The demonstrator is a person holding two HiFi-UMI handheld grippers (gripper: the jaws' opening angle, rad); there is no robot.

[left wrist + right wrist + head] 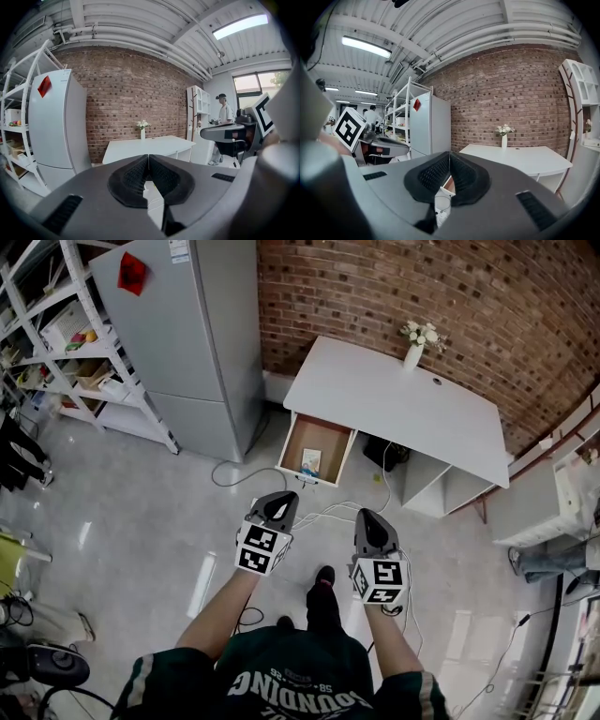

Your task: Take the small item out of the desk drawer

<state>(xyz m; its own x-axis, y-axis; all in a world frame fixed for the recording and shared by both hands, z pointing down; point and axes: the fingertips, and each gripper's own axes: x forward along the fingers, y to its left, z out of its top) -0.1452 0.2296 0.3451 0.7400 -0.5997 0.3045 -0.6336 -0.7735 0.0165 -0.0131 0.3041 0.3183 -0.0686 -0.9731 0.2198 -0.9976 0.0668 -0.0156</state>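
Counting one white desk (pixel 394 404), one drawer (pixel 323 435) hanging open from the desk's front, one small item (pixel 311 462), one flower vase (pixel 413 354) at the desk's back edge, two grippers. Noting the small item lying inside that drawer, well apart from both grippers. Holding left gripper (pixel 280 497) and right gripper (pixel 367 515) short of the desk, jaws pressed together, gripping nothing.

Bright, even light comes from strip lamps (pixel 365 47) and a ceiling panel (pixel 239 26). The glossy floor (pixel 141 521) carries pale glare streaks; the white worktop (pixel 394 399) is evenly lit. Both gripper views bend strongly toward dark corners.
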